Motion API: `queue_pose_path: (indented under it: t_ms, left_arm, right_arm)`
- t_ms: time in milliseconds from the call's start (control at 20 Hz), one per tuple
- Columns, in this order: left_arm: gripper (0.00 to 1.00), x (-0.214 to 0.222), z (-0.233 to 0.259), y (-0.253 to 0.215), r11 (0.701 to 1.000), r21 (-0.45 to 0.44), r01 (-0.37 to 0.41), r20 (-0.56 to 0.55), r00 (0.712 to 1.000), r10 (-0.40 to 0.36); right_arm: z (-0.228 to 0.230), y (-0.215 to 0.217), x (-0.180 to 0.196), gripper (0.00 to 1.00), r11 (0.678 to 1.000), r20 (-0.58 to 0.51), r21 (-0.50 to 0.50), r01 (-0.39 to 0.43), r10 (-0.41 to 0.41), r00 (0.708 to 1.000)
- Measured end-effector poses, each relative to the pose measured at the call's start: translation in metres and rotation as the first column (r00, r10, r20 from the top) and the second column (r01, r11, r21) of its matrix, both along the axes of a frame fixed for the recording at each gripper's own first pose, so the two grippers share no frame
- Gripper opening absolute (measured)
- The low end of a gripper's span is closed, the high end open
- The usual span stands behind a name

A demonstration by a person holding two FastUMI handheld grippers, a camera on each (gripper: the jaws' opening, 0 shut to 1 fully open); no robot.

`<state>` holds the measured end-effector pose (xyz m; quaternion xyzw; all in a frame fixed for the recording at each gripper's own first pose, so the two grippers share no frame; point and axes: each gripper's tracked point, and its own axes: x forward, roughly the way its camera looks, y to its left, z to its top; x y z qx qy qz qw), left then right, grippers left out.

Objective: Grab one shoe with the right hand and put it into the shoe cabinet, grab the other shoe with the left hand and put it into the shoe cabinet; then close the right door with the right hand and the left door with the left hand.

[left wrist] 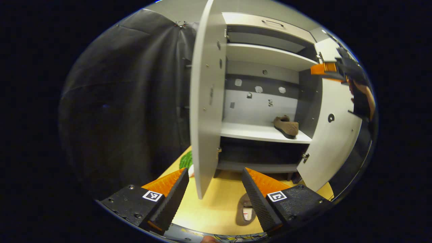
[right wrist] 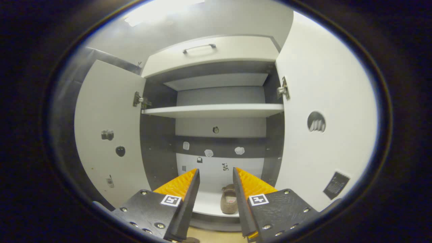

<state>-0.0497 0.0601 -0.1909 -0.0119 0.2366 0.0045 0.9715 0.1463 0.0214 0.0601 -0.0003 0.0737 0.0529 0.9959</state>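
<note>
Shoe cabinet (left wrist: 266,57): pale carcass with dark inner sides, standing on the yellow floor (left wrist: 219,202) of the booth. Both doors swung wide, presumably so the shelves can be reached from the front.

Left door (left wrist: 206,101): seen edge-on in the left gripper view, open toward the camera, near the black cloth wall (left wrist: 128,101). Right door (left wrist: 337,135): open at the far right; a round hole through its panel.

First shoe (left wrist: 287,125): brown slip-on, lying on the lower shelf (left wrist: 249,132) toward its right end, close to the cabinet's right side. In the right gripper view it lies toe toward the camera, framed between the tongs but well beyond them. Judged as already stowed.

Second shoe (left wrist: 246,211): brown, on the floor in front of the cabinet, near the foot of the left gripper; partly hidden behind one finger. Judged as the item still to be collected.

Left tongs (left wrist: 216,195): apart, empty, angled down over the floor just beside the second shoe, a pose that suits a coming grasp.

Right tongs (right wrist: 216,192): apart with a narrow gap, empty, held in front of the open cabinet at shelf height. In the left gripper view they show at the far right, beside the right door, with a hand (left wrist: 366,98) behind.

Upper shelf (right wrist: 216,110): bare. Drawer front with handle (right wrist: 199,48) above it.
</note>
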Motion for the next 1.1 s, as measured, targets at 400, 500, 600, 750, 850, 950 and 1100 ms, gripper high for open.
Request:
queue_pose_path:
  t_ms: [400, 500, 600, 750, 850, 950, 1100]
  left_arm:
    - [0.98, 0.005, -0.157, -0.052, 0.983, -0.034, 0.183, -0.315, 0.931, -0.184]
    - [0.98, -0.005, -0.201, -0.053, 0.977, -0.048, 0.206, -0.411, 0.888, -0.208]
    - [0.98, -0.014, -0.235, -0.055, 0.971, -0.095, 0.218, -0.495, 0.836, -0.236]
    - [0.96, -0.019, -0.249, -0.051, 0.969, -0.134, 0.206, -0.58, 0.777, -0.245]
    - [0.95, -0.024, -0.261, -0.049, 0.97, -0.147, 0.194, -0.621, 0.745, -0.243]
    - [0.89, -0.026, -0.268, -0.041, 0.971, -0.161, 0.179, -0.657, 0.714, -0.241]
    - [0.75, -0.032, -0.275, -0.023, 0.97, -0.183, 0.162, -0.695, 0.677, -0.244]
  right_arm:
    - [0.055, -0.024, -0.08, 0.58, 1.0, 0.083, -0.024, 0.017, -0.015, 0.996]
    - [0.061, -0.034, -0.094, 0.58, 0.999, 0.09, -0.036, 0.033, -0.03, 0.996]
    - [0.063, -0.047, -0.105, 0.58, 0.997, 0.097, -0.057, 0.061, -0.055, 0.994]
    - [0.063, -0.062, -0.114, 0.58, 0.991, 0.108, -0.096, 0.095, -0.085, 0.991]
    - [0.061, -0.068, -0.119, 0.58, 0.988, 0.103, -0.112, 0.108, -0.096, 0.99]
    - [0.061, -0.072, -0.121, 0.58, 0.987, 0.102, -0.11, 0.115, -0.104, 0.989]
    - [0.064, -0.079, -0.122, 0.58, 0.985, 0.11, -0.114, 0.129, -0.117, 0.987]
